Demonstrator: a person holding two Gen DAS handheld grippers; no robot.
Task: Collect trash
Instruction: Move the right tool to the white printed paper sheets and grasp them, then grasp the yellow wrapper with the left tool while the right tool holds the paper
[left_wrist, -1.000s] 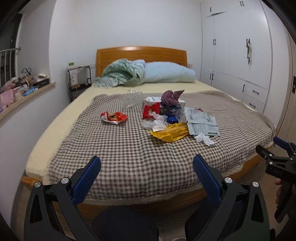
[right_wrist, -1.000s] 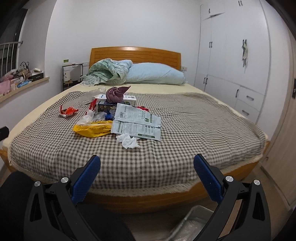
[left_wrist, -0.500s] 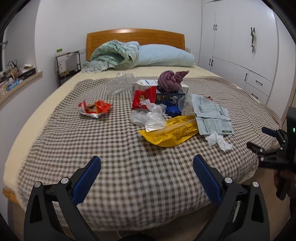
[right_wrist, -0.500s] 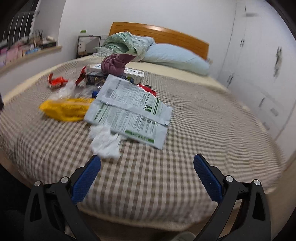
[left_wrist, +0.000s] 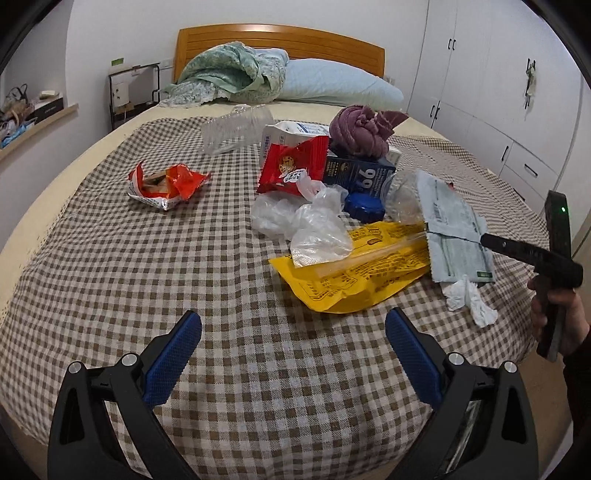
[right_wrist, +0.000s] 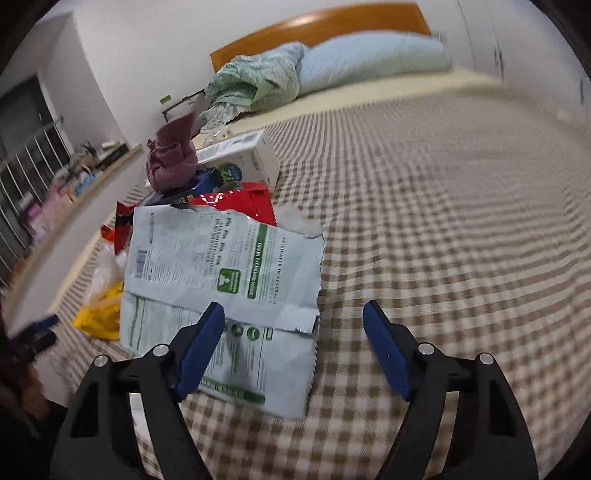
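Note:
Trash lies in a heap on the checked bed cover (left_wrist: 184, 266): a red wrapper (left_wrist: 166, 181), a red cookie packet (left_wrist: 291, 166), a clear plastic bag (left_wrist: 306, 221), a yellow bag (left_wrist: 354, 266), a crumpled tissue (left_wrist: 469, 299) and pale printed paper bags (left_wrist: 454, 229). My left gripper (left_wrist: 291, 325) hangs open over bare cover, short of the yellow bag. My right gripper (right_wrist: 293, 310) hovers low over the paper bags (right_wrist: 221, 269). Its jaws are closing, and the bags' torn right edge lies between them, untouched by the pads.
A clear bottle (left_wrist: 236, 127), a white carton (left_wrist: 291, 131), a dark blue carton (left_wrist: 354, 170), a blue cap (left_wrist: 364, 206) and a purple cloth (left_wrist: 362, 129) sit behind the heap. Pillow (left_wrist: 340, 83) and quilt lie at the headboard. Wardrobes (left_wrist: 498, 92) stand on the right.
Both grippers have come forward and down over the bed, so the heap looks much nearer. The right gripper has swung over the paper bags and its jaws have narrowed.

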